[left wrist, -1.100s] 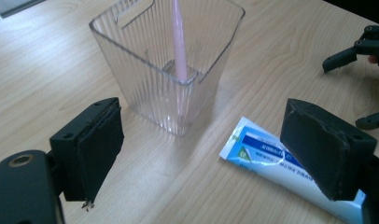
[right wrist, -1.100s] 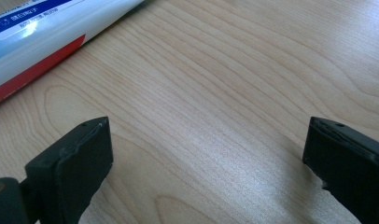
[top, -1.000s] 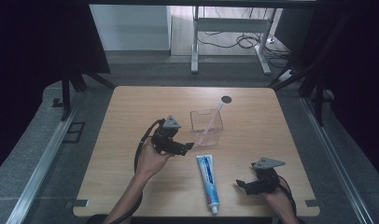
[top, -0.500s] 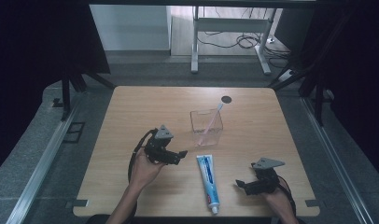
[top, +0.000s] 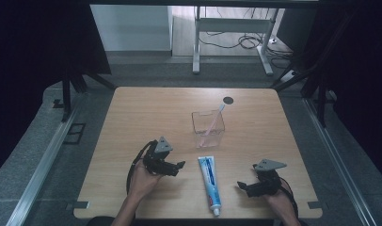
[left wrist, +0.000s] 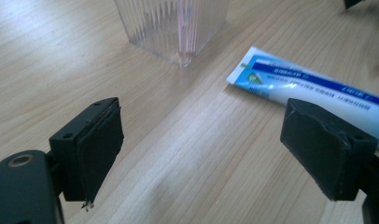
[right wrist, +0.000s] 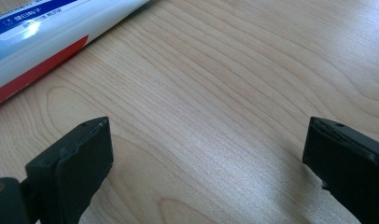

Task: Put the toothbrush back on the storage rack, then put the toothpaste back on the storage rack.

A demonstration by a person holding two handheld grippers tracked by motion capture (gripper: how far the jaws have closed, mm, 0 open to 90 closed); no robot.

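A clear ribbed cup stands upright near the middle of the wooden counter, with a pink-handled toothbrush leaning inside it, head up toward the far right. A small dark round spot marks the counter beyond the cup. Nothing stands between either gripper and the toothpaste tube.

The tube lies flat near the counter's near edge, just in front of the cup and apart from it, its cap end toward the person and close to that edge. Bare counter extends wide on the left and far sides; the right side is likewise open. Dark curtains and a metal frame surround the counter, and cables lie on the floor beyond.

The tube is white with a blue band and printed lettering; a red strip runs along one side, seen in the right gripper view. Its flat crimped end points toward the cup.

The left gripper hovers low just left of the tube, jaws spread wide with nothing between them; its own view shows the cup and tube ahead. The right gripper rests near the counter's near right, right of the tube, jaws also wide apart over bare wood.
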